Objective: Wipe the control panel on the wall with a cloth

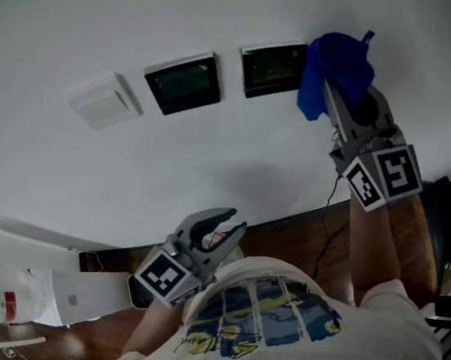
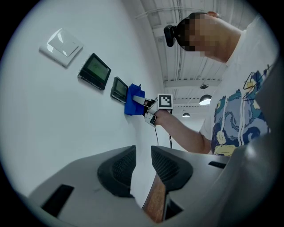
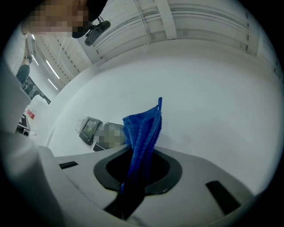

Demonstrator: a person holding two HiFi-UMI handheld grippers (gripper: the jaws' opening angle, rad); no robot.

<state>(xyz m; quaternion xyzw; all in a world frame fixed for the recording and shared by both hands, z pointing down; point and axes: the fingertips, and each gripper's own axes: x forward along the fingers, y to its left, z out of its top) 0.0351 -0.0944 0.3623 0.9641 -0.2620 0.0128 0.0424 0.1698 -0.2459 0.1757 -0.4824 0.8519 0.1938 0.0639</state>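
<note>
Grips the blue cloth (image 1: 337, 68) fast between the jaws of the right gripper (image 3: 138, 174), in the upper right of the head view, and keeps it against the white wall (image 1: 231, 158), over the right edge of the right control panel (image 1: 273, 68). Holds the left gripper (image 2: 143, 165) low, at the lower middle of the head view near the chest, with its jaws only narrowly apart and nothing between them. Shows also a second dark panel (image 1: 184, 84) just left of the first and a white switch plate (image 1: 103, 100) further left.
</note>
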